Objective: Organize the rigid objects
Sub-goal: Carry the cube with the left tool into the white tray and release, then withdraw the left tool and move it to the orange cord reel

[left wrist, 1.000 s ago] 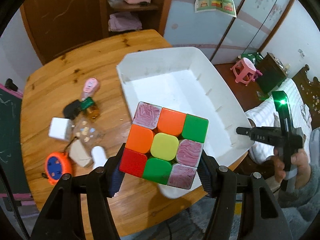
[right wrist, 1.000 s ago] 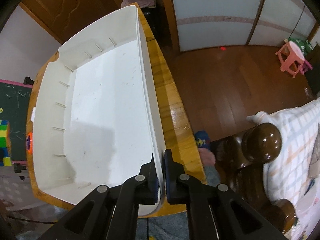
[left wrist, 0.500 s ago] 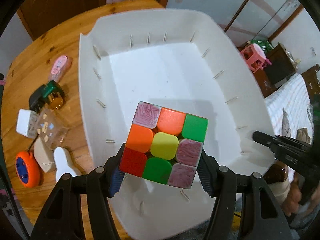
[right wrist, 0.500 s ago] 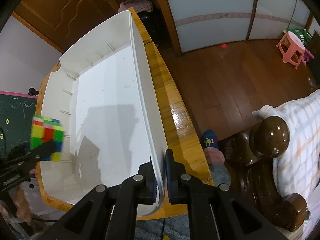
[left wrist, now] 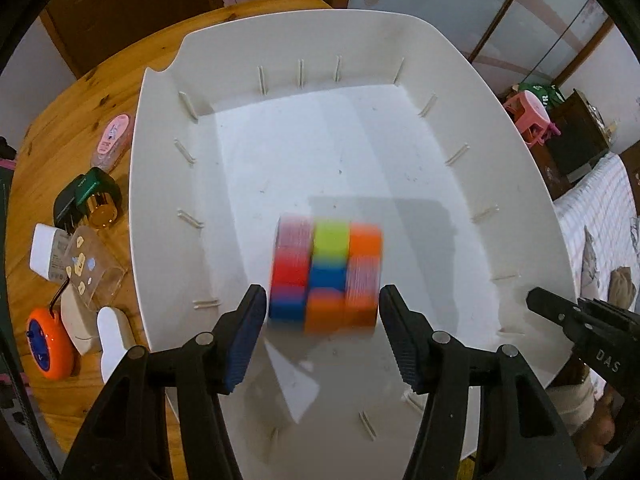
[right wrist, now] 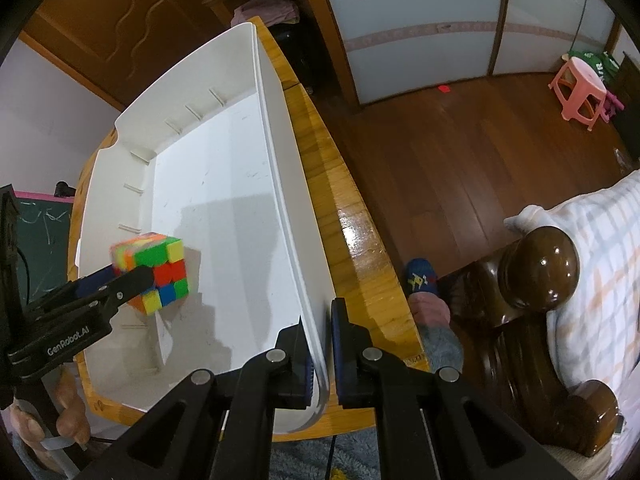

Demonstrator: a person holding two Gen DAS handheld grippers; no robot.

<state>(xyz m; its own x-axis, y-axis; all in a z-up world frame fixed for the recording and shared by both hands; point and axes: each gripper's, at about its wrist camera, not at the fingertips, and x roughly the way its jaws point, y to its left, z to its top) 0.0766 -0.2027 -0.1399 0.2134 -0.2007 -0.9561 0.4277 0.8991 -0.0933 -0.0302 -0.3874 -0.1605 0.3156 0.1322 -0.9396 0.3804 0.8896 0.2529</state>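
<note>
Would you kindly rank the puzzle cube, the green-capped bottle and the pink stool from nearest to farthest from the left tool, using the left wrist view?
1. Puzzle cube, between the open left tool fingers.
2. Green-capped bottle, left on the table.
3. Pink stool, far right on the floor.

Motion-blurred, tilted multicolour puzzle cube (left wrist: pixel 326 272) inside the white bin (left wrist: pixel 400 40), near its left wall

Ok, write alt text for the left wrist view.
A motion-blurred multicoloured puzzle cube sits between the open left claw, over a white plastic bin on a wooden table. Left of the bin lie small items, including an orange tape measure and a pink bottle.
</note>
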